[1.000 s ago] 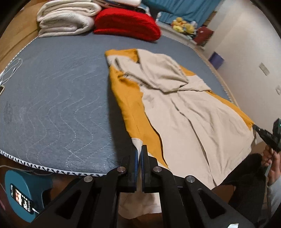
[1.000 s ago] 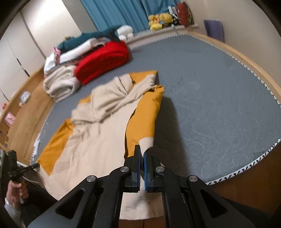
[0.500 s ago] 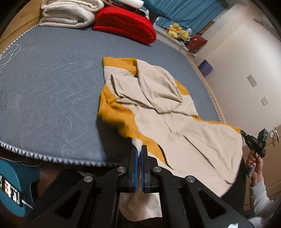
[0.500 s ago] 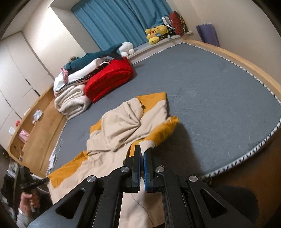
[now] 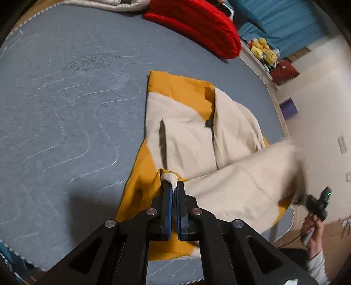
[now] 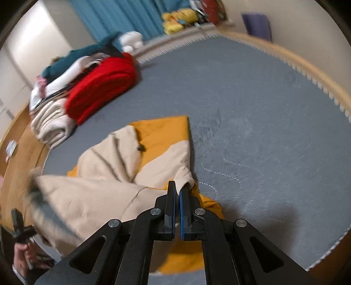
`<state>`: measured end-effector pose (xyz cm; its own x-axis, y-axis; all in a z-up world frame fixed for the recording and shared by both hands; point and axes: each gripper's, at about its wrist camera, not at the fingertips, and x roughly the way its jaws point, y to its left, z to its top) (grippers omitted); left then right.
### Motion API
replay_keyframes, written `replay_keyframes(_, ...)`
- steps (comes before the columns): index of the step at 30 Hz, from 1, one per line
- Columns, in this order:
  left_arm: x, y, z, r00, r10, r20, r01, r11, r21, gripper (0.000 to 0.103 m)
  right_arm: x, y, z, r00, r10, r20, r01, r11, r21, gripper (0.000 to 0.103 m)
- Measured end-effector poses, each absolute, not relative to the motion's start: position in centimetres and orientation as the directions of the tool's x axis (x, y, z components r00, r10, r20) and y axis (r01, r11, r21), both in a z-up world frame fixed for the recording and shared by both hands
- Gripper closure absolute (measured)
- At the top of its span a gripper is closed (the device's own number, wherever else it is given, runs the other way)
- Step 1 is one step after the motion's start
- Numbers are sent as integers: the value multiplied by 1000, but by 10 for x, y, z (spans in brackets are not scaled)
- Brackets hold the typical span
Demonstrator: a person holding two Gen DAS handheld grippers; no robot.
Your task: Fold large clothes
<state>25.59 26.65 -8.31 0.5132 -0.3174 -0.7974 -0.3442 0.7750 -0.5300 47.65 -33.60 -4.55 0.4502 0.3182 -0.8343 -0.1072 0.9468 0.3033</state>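
Note:
A large beige and mustard garment (image 5: 186,136) lies on the grey quilted mattress (image 5: 65,98). My left gripper (image 5: 174,186) is shut on one bottom corner of it, lifted above the bed. My right gripper (image 6: 178,186) is shut on the other bottom corner of the garment (image 6: 122,157). The hem hangs stretched between the two grippers, raised over the garment's upper half. The right gripper also shows in the left wrist view (image 5: 316,202), held in a hand.
A red folded blanket (image 5: 197,24) and a stack of beige and white bedding (image 6: 52,114) lie at the mattress's far end. Stuffed toys (image 6: 177,19) sit by blue curtains. The wooden bed frame (image 6: 307,68) rims the mattress.
Both grippers have lifted the garment's bottom corners and carried them forward over the mattress towards the collar end. The lower half now hangs raised over the upper half.

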Motion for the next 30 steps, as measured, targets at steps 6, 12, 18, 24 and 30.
replay_keyframes(6, 280, 264, -93, 466, -284, -838, -336, 819, -464, 94, 522, -327, -83, 368, 299, -880, -50, 952, 302, 98)
replay_keyframes(12, 263, 284, -84, 530, -265, -805, -374, 779, -503, 88, 528, -332, -87, 361, 327, -873, -63, 943, 327, 92)
replay_keyframes(18, 241, 289, -76, 551, -175, -816, -397, 805, -441, 83, 510, -345, -63, 460, 282, -842, -42, 954, 296, 74)
replay_keyframes(24, 242, 267, -88, 466, -161, -870, -342, 874, -345, 71, 494, -361, -57, 473, 248, -845, -17, 962, 273, 56)
replay_keyframes(30, 256, 258, -97, 422, -131, -897, -330, 899, -286, 64, 499, -351, -93, 313, 263, -913, -54, 964, 259, 55)
